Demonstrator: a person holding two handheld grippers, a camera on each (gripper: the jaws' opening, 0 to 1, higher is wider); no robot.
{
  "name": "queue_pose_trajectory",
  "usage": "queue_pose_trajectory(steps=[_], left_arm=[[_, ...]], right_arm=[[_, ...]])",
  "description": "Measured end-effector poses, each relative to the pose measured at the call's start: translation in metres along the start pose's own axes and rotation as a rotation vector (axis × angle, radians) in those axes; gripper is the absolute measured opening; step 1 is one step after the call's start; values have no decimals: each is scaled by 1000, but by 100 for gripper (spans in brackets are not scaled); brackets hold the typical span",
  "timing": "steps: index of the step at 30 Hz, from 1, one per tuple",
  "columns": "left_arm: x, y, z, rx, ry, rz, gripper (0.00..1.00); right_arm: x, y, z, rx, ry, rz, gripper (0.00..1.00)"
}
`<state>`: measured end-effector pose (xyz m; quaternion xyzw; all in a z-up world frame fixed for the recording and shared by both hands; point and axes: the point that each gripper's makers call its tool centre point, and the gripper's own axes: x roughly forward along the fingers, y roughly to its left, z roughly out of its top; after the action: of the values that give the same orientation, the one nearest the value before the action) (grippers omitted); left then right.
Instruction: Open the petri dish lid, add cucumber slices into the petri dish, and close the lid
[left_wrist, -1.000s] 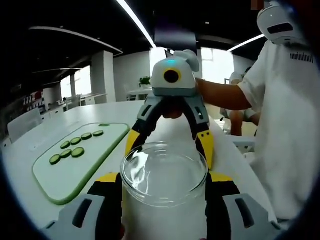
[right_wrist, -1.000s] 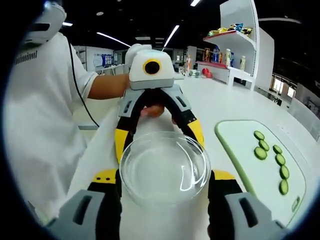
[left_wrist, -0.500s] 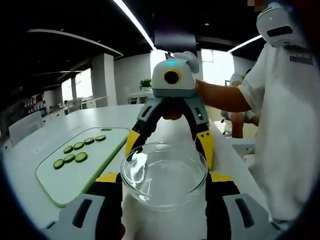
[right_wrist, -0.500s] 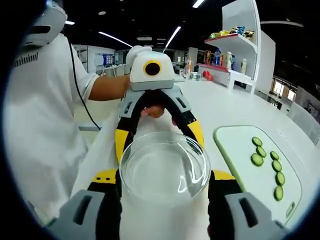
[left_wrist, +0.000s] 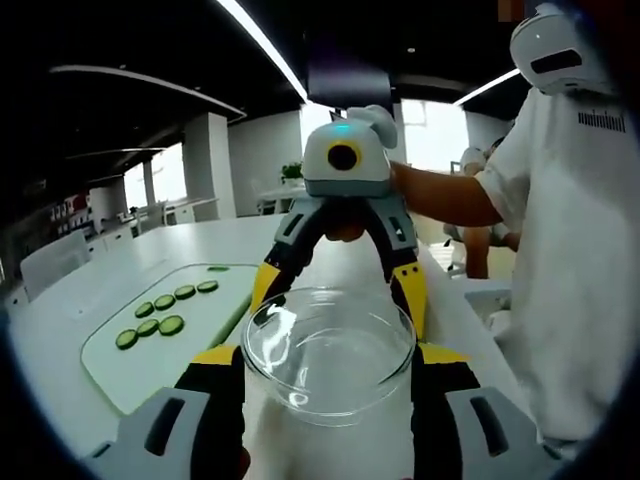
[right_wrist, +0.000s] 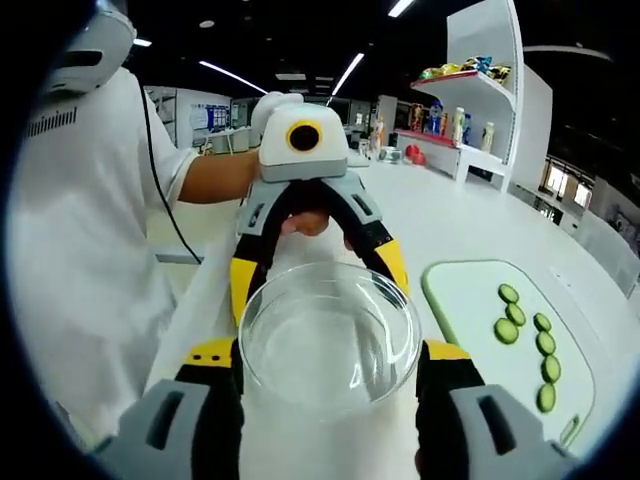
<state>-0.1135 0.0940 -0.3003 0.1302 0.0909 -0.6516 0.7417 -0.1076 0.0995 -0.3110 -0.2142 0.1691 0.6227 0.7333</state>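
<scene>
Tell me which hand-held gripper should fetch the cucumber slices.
Right hand-held gripper, marginally: it and the left hand-held gripper both clamp the petri dish, but the cucumber slices look nearer it.

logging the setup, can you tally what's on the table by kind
cucumber slices: 6
cutting board: 1
glass petri dish, held between both grippers: 1
total: 8

Evenly bright below, lit by ceiling light strips (left_wrist: 262, 42) against a dark ceiling. Strong daylight glare through the windows (left_wrist: 432, 130). Heavy fisheye bending toward the edges. Soft reflections on the glass petri dish (right_wrist: 328, 335). Sharp overall, without motion blur.
</scene>
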Motion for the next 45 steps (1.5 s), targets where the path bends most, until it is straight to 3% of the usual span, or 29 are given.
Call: queue_pose_trajectory(steps=[19,45], left_arm=[[-13,5,8,20,-18,26,67],[-43,8,6,27,-21,88,67]], right_arm=[[3,-4,13,-26,-9,8,69],[25,0,35,-71,-14,50,69]])
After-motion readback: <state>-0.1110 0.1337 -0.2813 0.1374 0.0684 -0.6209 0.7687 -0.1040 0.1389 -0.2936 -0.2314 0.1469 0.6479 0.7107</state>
